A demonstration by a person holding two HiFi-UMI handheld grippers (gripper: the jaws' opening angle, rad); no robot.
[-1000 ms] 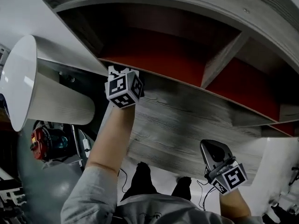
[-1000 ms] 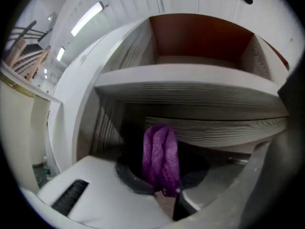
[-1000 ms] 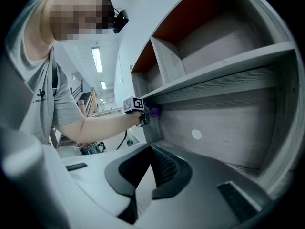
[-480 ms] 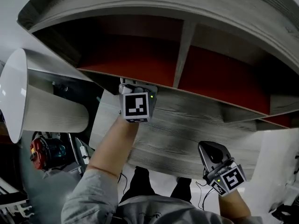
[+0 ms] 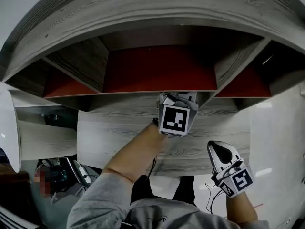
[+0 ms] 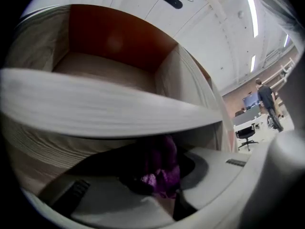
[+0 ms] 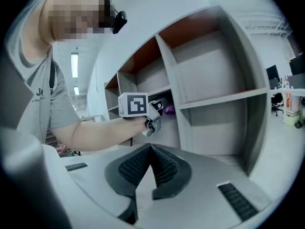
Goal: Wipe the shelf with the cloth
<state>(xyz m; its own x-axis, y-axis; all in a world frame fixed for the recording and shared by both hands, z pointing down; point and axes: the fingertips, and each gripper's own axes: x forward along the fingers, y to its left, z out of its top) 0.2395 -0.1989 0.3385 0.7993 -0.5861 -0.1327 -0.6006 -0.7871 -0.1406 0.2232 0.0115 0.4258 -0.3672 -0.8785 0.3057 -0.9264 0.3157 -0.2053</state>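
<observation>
The shelf unit (image 5: 143, 128) is grey wood grain with red back panels (image 5: 157, 70). My left gripper (image 5: 177, 100) is up at the front edge of a shelf board, just under the middle compartment, with its marker cube facing me. It is shut on a purple cloth (image 6: 164, 168), which bunches between its jaws under the blurred board edge (image 6: 109, 109). From the right gripper view the cloth (image 7: 169, 110) shows at that gripper's tip against the shelf. My right gripper (image 5: 220, 152) hangs low at the right, away from the shelf, shut with nothing in it (image 7: 151, 163).
A white curved panel (image 5: 8, 132) stands at the far left, with cables and gear below it. Upright dividers (image 5: 224, 66) split the shelf into compartments. In the left gripper view a person (image 6: 266, 97) and an office chair (image 6: 245, 135) are far off.
My left gripper has slid right along the shelf's front edge with the cloth, from the left compartment to under the middle one. The right gripper has barely moved.
</observation>
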